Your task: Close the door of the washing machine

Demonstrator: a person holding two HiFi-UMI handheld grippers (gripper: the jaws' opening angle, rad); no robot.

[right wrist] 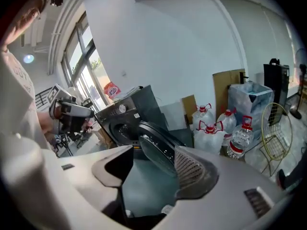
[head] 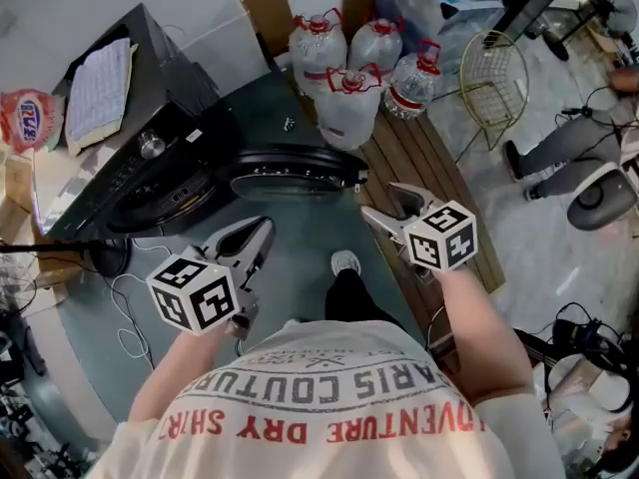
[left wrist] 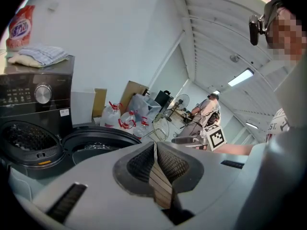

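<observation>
The black washing machine (head: 150, 158) stands at the left of the head view, and its round door (head: 292, 173) hangs wide open, swung out over the floor. In the left gripper view the drum opening (left wrist: 28, 143) and the open door (left wrist: 100, 142) lie to the left. My left gripper (head: 262, 230) is shut on nothing, its pads (left wrist: 165, 164) pressed together, a short way in front of the door. My right gripper (head: 384, 201) is open and empty near the door's right edge. The right gripper view has the door (right wrist: 154, 147) beyond the open right gripper (right wrist: 148, 164), apart from it.
Several large water bottles (head: 349, 103) stand behind the door on a wooden pallet (head: 424, 173). A wire basket (head: 492, 78) sits to the right. A folded cloth (head: 100, 88) and a detergent bag (head: 28, 118) lie on and beside the machine. My foot (head: 345, 263) is below the door.
</observation>
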